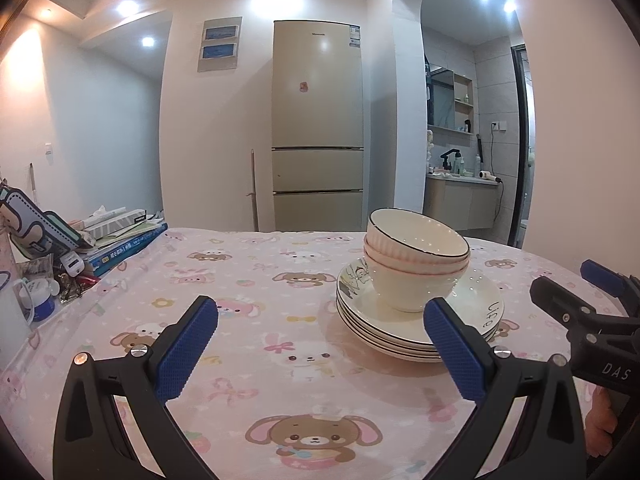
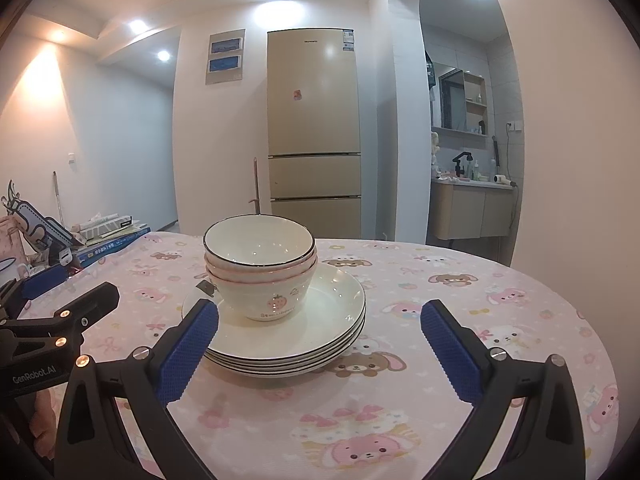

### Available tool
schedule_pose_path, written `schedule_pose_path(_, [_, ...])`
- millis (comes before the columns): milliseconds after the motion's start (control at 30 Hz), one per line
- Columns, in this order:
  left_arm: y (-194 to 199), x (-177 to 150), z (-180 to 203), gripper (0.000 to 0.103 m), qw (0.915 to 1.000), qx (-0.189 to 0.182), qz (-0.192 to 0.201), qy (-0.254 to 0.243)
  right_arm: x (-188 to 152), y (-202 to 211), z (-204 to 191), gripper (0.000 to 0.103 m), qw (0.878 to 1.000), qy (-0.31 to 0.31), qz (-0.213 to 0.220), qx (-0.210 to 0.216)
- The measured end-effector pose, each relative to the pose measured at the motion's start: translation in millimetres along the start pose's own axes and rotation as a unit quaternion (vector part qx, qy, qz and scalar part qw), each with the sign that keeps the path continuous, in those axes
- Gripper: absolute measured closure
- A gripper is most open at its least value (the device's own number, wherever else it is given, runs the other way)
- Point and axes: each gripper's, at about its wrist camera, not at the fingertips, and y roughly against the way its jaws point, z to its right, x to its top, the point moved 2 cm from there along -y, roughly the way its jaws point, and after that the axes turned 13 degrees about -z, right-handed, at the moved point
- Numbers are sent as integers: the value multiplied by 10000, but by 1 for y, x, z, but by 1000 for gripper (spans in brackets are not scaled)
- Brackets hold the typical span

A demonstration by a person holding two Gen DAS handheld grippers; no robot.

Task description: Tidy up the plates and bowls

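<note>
A stack of several white plates (image 1: 372, 322) (image 2: 328, 320) with dark rims rests on the table, and three nested cream bowls (image 1: 416, 256) (image 2: 260, 264) sit on top of it. The lowest bowl bears a strawberry print. My left gripper (image 1: 320, 344) is open, empty, just in front and left of the stack, its right finger overlapping the plates' edge in view. My right gripper (image 2: 320, 344) is open and empty too, near the stack's front right, its left finger in front of the plates. Each gripper shows at the edge of the other's view.
The table wears a pink cartoon-animal cloth (image 1: 280, 280) (image 2: 460, 280). Books, boxes and small clutter (image 1: 100, 240) (image 2: 100, 236) crowd its left end. Behind stand a beige fridge (image 1: 318, 128) and a bathroom vanity (image 1: 460, 196). A hand (image 2: 40, 420) holds the left gripper.
</note>
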Motion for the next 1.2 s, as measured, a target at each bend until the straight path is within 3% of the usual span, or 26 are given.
schedule_pose_path(1200, [1,-1,-5,0,9999,95,24,52,0,0,1,0,10000,10,-2,-4])
